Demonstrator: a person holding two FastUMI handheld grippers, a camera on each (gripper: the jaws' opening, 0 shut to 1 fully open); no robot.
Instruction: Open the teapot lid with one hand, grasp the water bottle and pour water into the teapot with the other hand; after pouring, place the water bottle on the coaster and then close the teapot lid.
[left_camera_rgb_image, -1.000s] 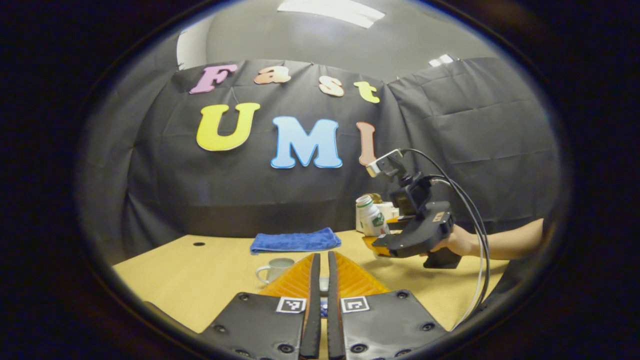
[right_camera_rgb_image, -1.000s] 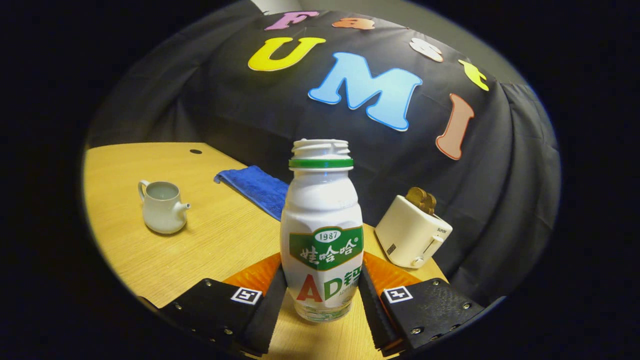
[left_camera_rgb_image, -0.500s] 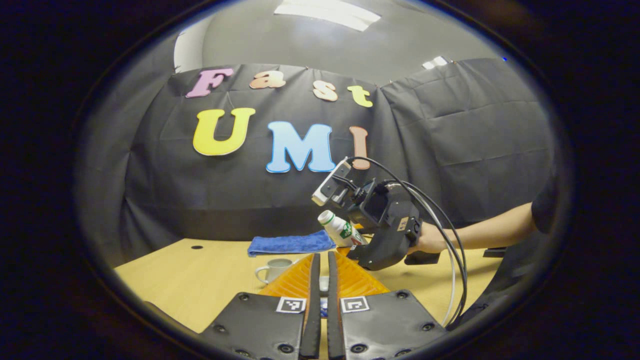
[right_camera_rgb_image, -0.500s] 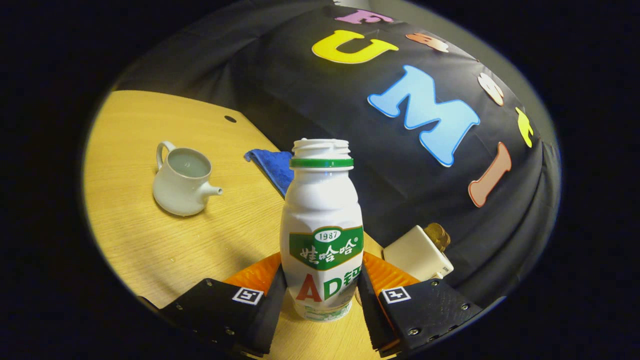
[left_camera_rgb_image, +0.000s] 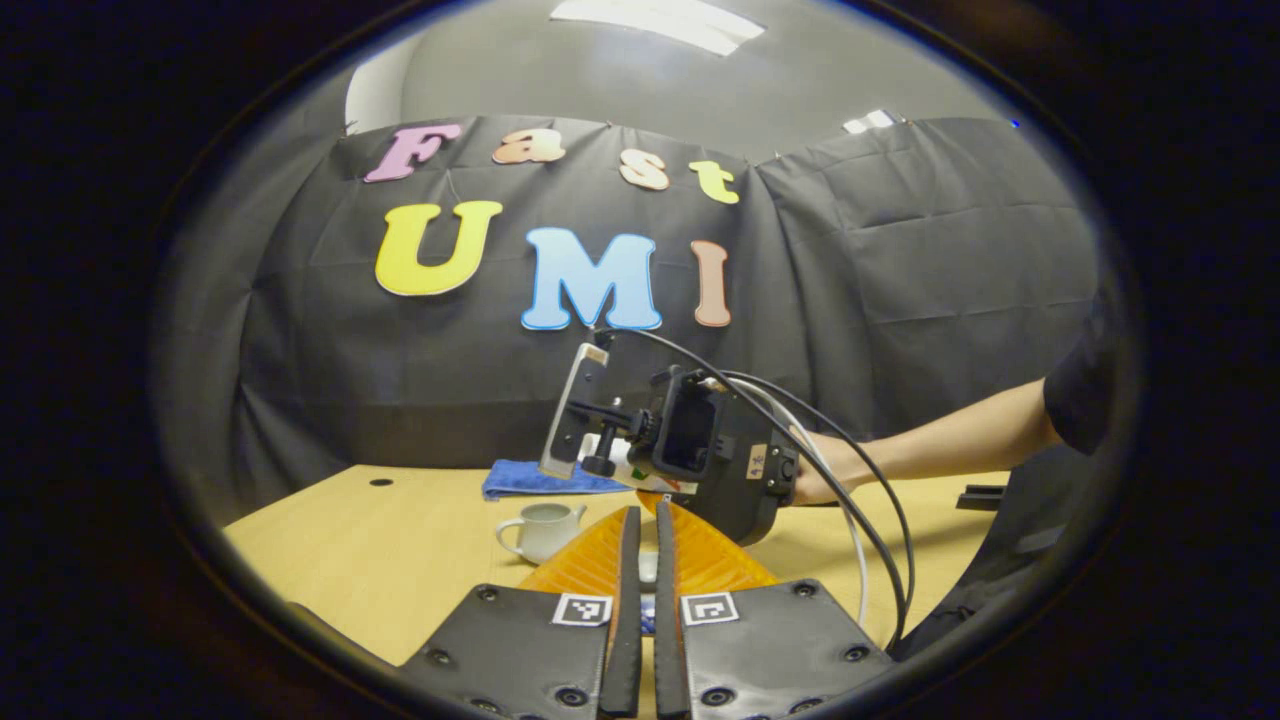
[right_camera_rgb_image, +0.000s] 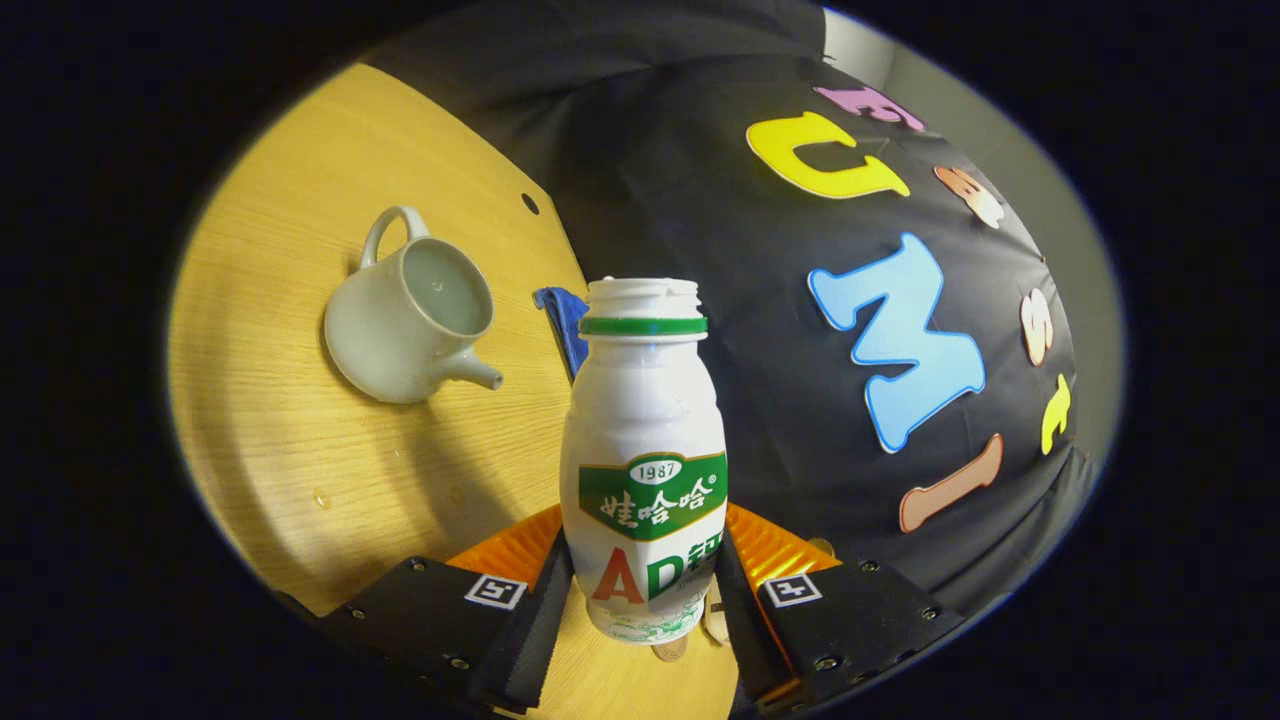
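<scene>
a: how far along is the task?

b: the small white ceramic teapot (right_camera_rgb_image: 412, 305) stands open at the upper left of the right gripper view, its lid off. the right claw (right_camera_rgb_image: 640, 600) has both fingers pressed on the white plastic water bottle with a green neck ring (right_camera_rgb_image: 642, 460), cap off and lifted clear of the table. the view is rolled over, so the tilt toward the pot looks begun, but no water shows leaving the mouth.

a: and the left claw?

b: the left claw (left_camera_rgb_image: 640, 560) is nearly closed. something small and pale sits between its fingers, probably the lid, though that cannot be told.

a: what is left?

b: pouring, standing the bottle on the coaster, closing the lid.

a: the surroundings?

b: a light wooden table (right_camera_rgb_image: 300, 440) with a few droplets, a folded blue cloth (left_camera_rgb_image: 530, 480) at mid frame in the left gripper view, and black cloth walls.
</scene>
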